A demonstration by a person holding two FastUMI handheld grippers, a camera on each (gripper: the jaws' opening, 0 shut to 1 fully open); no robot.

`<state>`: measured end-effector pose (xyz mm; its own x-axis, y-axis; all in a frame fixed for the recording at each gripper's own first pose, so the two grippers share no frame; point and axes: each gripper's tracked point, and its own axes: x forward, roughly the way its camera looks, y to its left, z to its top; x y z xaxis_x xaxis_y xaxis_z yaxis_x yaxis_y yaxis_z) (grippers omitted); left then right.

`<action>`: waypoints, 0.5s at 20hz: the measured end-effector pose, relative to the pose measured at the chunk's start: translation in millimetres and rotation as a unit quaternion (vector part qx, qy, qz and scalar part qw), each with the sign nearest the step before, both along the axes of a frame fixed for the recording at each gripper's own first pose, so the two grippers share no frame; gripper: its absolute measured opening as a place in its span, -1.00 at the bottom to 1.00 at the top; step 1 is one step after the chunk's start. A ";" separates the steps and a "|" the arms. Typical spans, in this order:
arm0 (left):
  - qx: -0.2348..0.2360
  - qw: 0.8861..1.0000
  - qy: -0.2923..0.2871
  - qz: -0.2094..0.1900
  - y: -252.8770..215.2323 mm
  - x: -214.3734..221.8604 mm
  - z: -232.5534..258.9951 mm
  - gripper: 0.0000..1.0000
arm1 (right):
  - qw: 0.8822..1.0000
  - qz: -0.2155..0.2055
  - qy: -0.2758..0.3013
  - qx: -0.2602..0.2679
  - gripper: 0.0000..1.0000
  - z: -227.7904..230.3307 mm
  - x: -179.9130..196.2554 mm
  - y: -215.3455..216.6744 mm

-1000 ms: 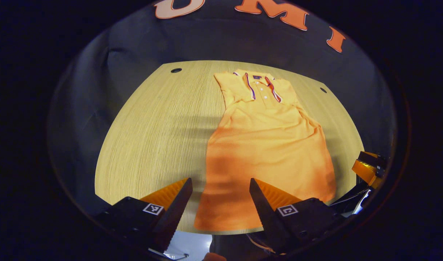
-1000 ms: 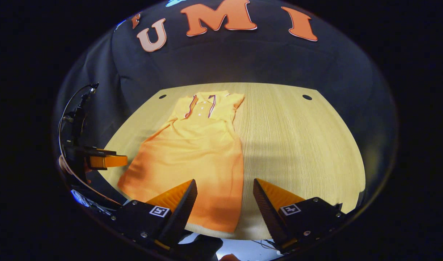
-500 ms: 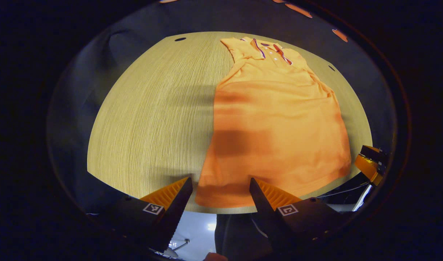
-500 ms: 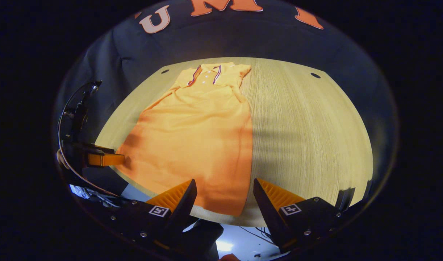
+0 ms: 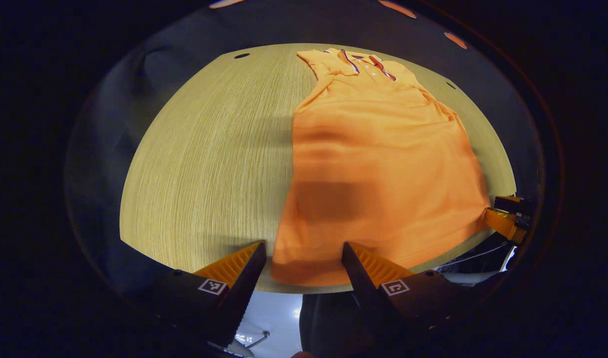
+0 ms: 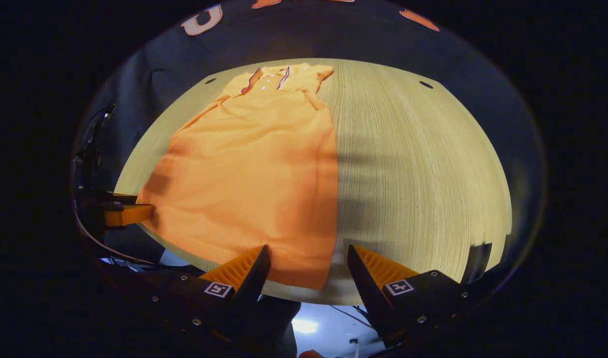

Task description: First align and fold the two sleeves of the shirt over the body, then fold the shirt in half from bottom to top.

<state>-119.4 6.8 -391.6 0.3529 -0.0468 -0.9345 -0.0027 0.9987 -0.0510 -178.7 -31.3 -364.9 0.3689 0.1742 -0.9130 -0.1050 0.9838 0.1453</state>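
Left gripper view, left to right: bare wooden counter [image 5: 204, 164] fills the left half of the frame, and the orange shirt [image 5: 378, 164] runs up the right half, collar [image 5: 368, 62] at the top, hem at the bottom edge. Your left tongs [image 5: 304, 266] stand wide at bottom centre, holding nothing, with the hem's near corner lying between the tips. At the right rim, the other tongs sit just beside the hem's far corner.

Right gripper view, left to right: the left tongs show at the left rim beside one hem corner, the shirt [image 6: 254, 169] lies across the left and centre of the frame with its collar at the top, and open counter [image 6: 423, 169] spreads to the right. Your right tongs [image 6: 307, 268] are wide too and empty, their tips framing the hem's other corner at bottom centre.

The sleeves appear already folded in over the body, so the step in hand looks like the bottom-to-top fold. Next, you would need to pinch each hem corner squarely, lift both together and carry them evenly toward the collar.
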 end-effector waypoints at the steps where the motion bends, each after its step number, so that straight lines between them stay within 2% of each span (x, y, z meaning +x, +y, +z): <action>1: 0.000 1.000 0.000 0.002 0.0 -0.1 -0.4 0.93 | 1.000 0.005 0.005 -0.006 0.92 -2.2 -4.2 -1.7; 6: 0.000 1.000 0.024 0.003 -3.9 2.9 -2.0 0.94 | 1.000 0.009 0.007 -0.020 0.92 -2.4 2.2 7.3; 7: -0.001 1.000 0.026 0.000 -6.0 4.6 -1.6 0.92 | 1.000 0.012 0.006 -0.021 0.62 -1.8 2.3 12.2; 8: -0.002 1.000 0.021 -0.002 -8.5 6.5 -1.3 0.90 | 1.000 0.015 0.010 -0.016 0.63 -2.7 2.1 17.6; 9: -0.002 1.000 0.017 -0.007 -13.2 9.5 -2.0 0.59 | 1.000 0.008 0.011 -0.010 0.24 -1.8 1.6 20.2; 10: -0.004 1.000 0.013 -0.016 -18.8 11.2 -1.6 0.46 | 1.000 0.006 0.012 -0.005 0.16 -1.4 1.9 22.6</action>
